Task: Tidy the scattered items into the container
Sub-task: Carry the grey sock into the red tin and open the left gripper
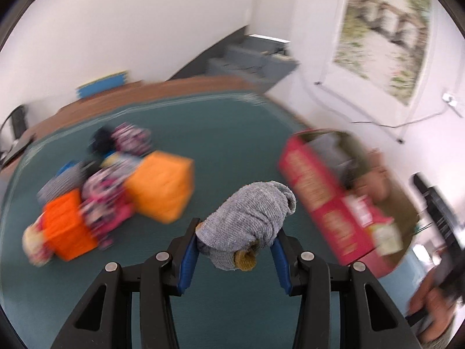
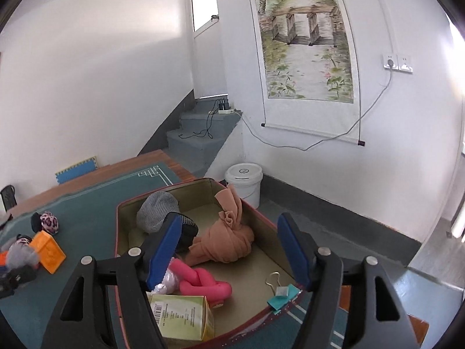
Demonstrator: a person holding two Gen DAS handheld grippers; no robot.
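Observation:
My left gripper (image 1: 237, 238) is shut on a rolled grey sock bundle (image 1: 250, 212) with a mustard cuff, held above the teal rug. The red box (image 1: 325, 197) lies to its right; the view is blurred. A pile of scattered items lies to the left: an orange block (image 1: 162, 186), a darker orange block (image 1: 68, 226), pink patterned socks (image 1: 104, 200). My right gripper (image 2: 229, 247) is open and empty above the open red box (image 2: 125, 221), which holds a peach cloth (image 2: 229, 241), a grey knit roll (image 2: 157, 209), a pink roll (image 2: 203, 283), a green carton (image 2: 183, 317) and a binder clip (image 2: 280, 288).
The teal rug (image 1: 232, 133) lies on a wooden floor. A white bucket (image 2: 244, 183) stands behind the box by the wall. Grey stairs (image 2: 200, 136) with cables rise at the back. A scroll painting (image 2: 305, 35) hangs on the wall. A blue foam mat (image 2: 77, 171) leans on the wall.

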